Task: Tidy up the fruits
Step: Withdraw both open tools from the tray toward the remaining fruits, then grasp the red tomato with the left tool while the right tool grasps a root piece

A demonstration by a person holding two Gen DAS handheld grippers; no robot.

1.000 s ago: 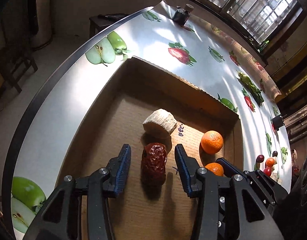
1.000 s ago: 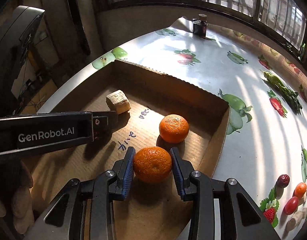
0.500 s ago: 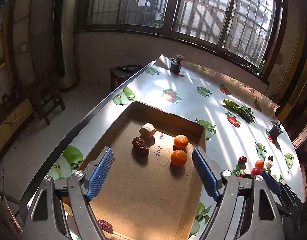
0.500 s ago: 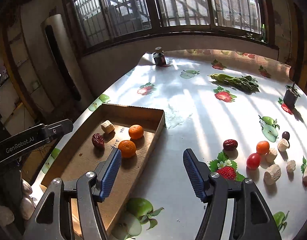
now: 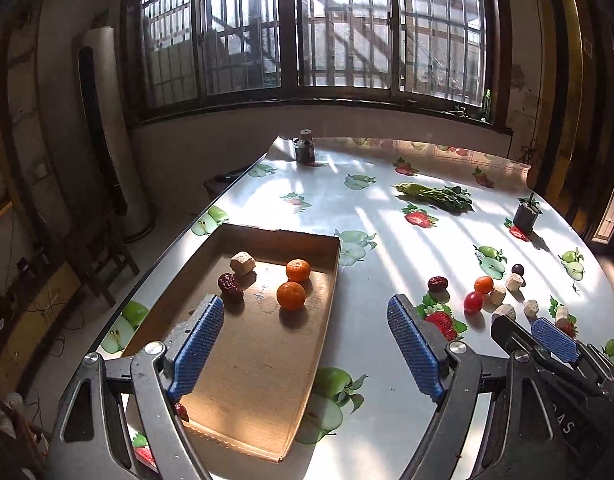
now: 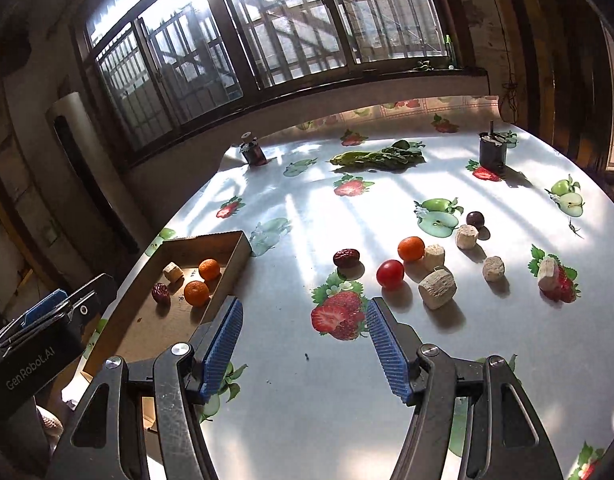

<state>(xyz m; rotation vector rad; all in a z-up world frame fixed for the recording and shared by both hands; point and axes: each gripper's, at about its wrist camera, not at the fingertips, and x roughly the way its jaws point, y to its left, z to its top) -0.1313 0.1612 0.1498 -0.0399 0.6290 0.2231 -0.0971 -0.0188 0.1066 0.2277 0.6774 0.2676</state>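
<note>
the left gripper (image 5: 305,342) is up in the air over the cardboard tray (image 5: 251,364). its two blue pads (image 5: 197,346) are wide apart and hold nothing. the right gripper (image 6: 303,346) is over the table (image 6: 307,400), just right of the tray, and its blue pads are wide apart too, with nothing in them.

in the tray there are four things. two small oranges (image 5: 291,295) sit close together near the right wall. a dark red date (image 5: 230,287) lies to their left. a pale tan chunk (image 5: 243,263) sits just behind the date.

the rest of the fruit is out on the table, well apart from the tray. in the right wrist view there is another red date (image 6: 346,257), a red cherry tomato (image 6: 390,274), one more orange (image 6: 411,248) and a dark purple round fruit (image 6: 475,219). pale chunks (image 6: 437,290) lie near and among them. one chunk touches the orange.

the table has a shiny cloth with pictures of strawberries and green apples on it. far back there are green leafy vegetables (image 6: 377,157), a small dark jar (image 6: 253,152) and a black pot (image 6: 493,151). behind the table is a big window with bars (image 5: 307,28).
</note>
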